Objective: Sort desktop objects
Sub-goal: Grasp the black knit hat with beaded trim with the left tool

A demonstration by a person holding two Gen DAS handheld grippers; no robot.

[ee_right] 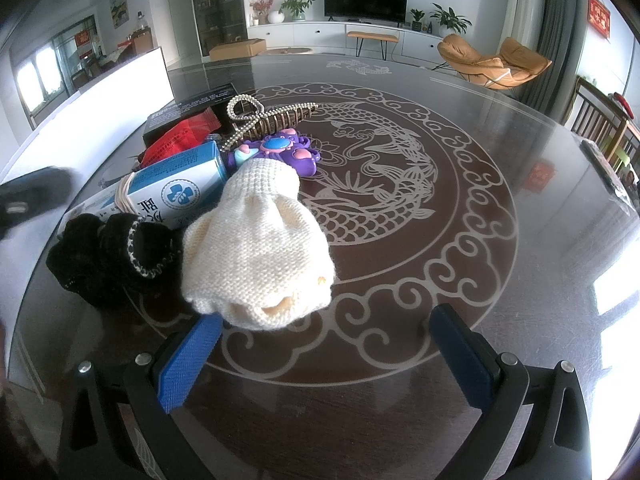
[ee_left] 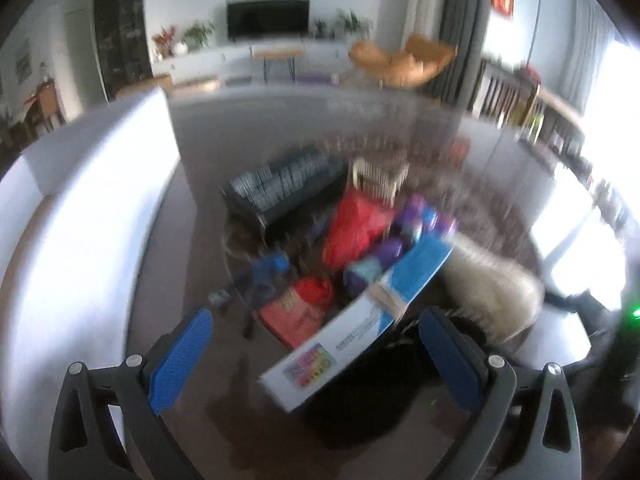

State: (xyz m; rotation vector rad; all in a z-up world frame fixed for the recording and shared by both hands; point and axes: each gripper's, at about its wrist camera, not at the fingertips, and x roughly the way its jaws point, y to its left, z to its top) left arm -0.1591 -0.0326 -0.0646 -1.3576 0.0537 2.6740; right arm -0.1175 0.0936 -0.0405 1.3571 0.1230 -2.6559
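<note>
A pile lies on the glass table. In the right wrist view I see a cream knitted item [ee_right: 256,248], a black scrunchie [ee_right: 120,256], a blue-white box [ee_right: 176,188], a purple toy [ee_right: 280,152], a pearl hair claw [ee_right: 260,120], a red packet [ee_right: 180,136] and a dark box [ee_right: 192,108]. My right gripper [ee_right: 324,356] is open, just in front of the cream item. The blurred left wrist view shows the blue-white box [ee_left: 360,320], red packet [ee_left: 356,228], cream item [ee_left: 492,288] and dark box [ee_left: 288,184]. My left gripper [ee_left: 316,356] is open, above the box.
A white bin or board [ee_right: 120,84] stands at the table's left edge; it also shows in the left wrist view [ee_left: 80,216]. The glass table [ee_right: 400,200] has a fish pattern. Wooden chairs [ee_right: 600,120] stand at the right.
</note>
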